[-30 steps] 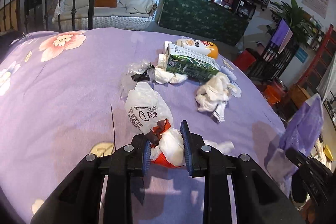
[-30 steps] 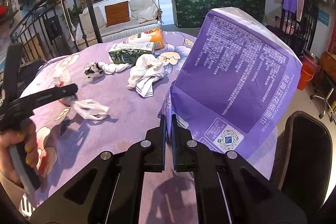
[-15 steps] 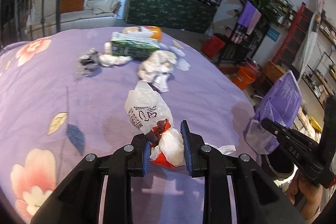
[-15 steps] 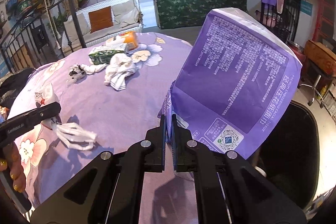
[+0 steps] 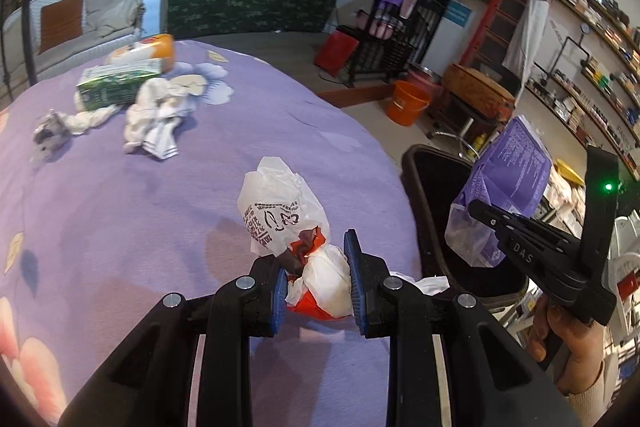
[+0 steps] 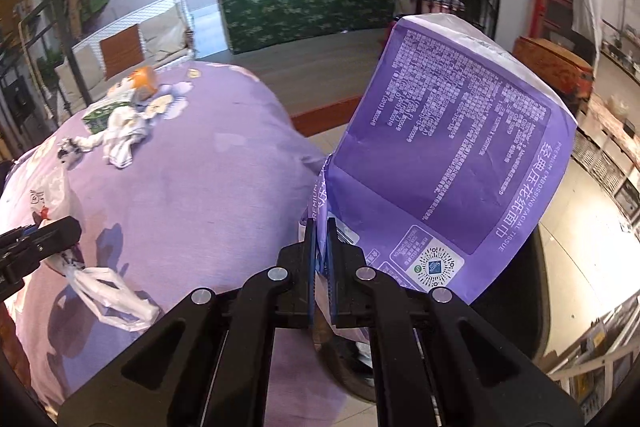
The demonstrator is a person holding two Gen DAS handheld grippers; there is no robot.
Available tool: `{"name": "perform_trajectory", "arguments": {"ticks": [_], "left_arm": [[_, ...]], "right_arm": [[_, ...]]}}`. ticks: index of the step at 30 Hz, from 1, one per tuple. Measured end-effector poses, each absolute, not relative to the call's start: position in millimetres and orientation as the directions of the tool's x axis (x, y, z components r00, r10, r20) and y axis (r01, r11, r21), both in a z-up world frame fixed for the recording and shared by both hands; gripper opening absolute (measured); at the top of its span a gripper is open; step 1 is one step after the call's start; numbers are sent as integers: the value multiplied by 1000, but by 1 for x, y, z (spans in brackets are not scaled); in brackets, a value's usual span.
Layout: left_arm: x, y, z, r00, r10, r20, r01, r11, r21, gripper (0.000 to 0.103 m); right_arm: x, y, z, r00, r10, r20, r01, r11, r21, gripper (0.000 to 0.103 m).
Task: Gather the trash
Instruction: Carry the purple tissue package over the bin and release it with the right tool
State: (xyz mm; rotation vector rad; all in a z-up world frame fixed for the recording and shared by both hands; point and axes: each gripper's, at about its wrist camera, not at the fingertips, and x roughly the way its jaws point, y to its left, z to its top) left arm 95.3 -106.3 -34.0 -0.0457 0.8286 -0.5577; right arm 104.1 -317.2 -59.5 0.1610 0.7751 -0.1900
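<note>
A big table with a purple flower cloth [image 5: 120, 211] fills the room's middle. A black bin [image 5: 432, 187] stands just beside its right edge. The right gripper [image 6: 322, 279] is clamped tight on an empty purple tissue pack [image 6: 448, 163], holding it over the bin. The left gripper [image 5: 318, 287] squeezes a white bag of trash [image 5: 280, 211] above the table's near edge. Near the far edge lie a green box [image 5: 116, 83], an orange pack [image 5: 148, 51] and a crumpled white cloth [image 5: 156, 115].
</note>
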Motion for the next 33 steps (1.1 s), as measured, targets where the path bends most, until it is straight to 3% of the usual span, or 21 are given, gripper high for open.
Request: {"name": "perform_trajectory", "arguments": {"ticks": [27,28,29,30,32,33], "left_arm": [[81,-164,-55,434,-533,-726,548,796,-257,25],[81,-165,-55,434,-533,-726,547,796,-258,25],[81,-165,-56,433,-534,-726,549,795,-257,25],[79,-166,-56,432,-534,-727,551,794,-257,25],[78,-166,-57,432,-533,-727,551,794,-255,25],[77,-167,-58,431,-533,-728,551,794,-255,25]], "right_arm": [[142,-367,-128,564,-75,-823,292,950,113,7],[142,-367,-128,563,-74,-823,289,951,112,9],[141,-367,-129,563,-72,-824,289,951,114,19],[140,-368,-129,565,-70,-822,297,947,123,39],[137,-368,-127,572,-106,-813,327,939,108,62],[136,-368,-125,579,-108,-808,330,938,110,63]]}}
